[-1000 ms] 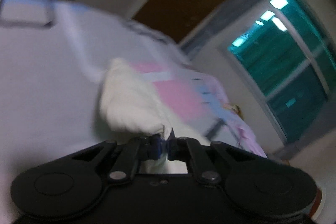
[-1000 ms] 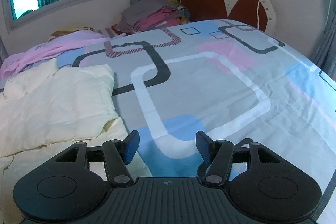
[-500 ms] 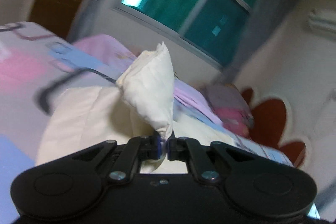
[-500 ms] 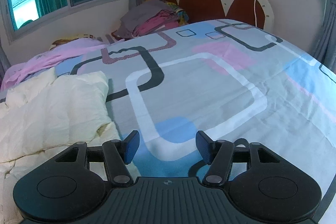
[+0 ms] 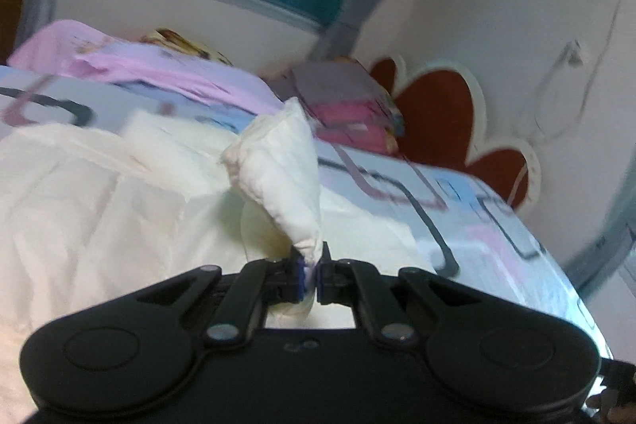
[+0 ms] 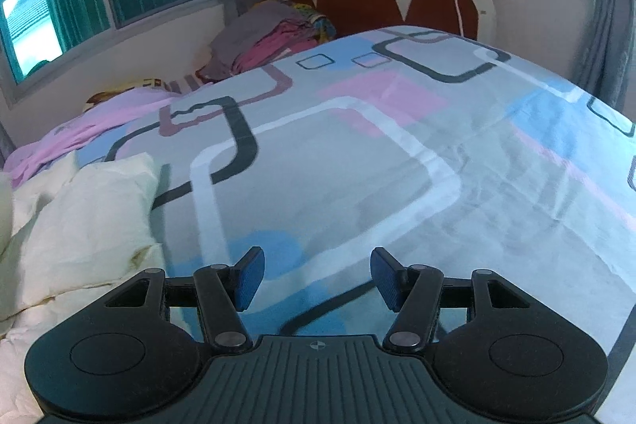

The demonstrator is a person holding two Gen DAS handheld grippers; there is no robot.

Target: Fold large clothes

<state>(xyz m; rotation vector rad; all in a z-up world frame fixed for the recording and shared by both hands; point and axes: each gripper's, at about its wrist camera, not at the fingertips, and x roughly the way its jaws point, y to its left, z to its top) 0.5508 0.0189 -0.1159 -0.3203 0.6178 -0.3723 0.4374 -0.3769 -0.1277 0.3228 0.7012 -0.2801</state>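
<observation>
1. Cream cloth (image 5: 99,209), the large piece to fold, lies rumpled on the bed (image 6: 397,165); one corner (image 5: 286,177) stands up, pinched in the closed fingers of the left gripper (image 5: 312,275), likely lifted to carry across for a fold.
2. Right gripper (image 6: 314,281) hangs over bare sheet, fingers wide apart and empty, probably waiting for another edge.
3. Only the left wrist view shows the pinch; the right view shows the cloth's near edge beside open sheet.

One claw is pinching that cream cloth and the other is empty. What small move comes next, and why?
Probably carry the pinched corner across the cream cloth to fold it: the left hand-held gripper is shut on it, while the right hand-held gripper hangs open over the bedsheet.
</observation>
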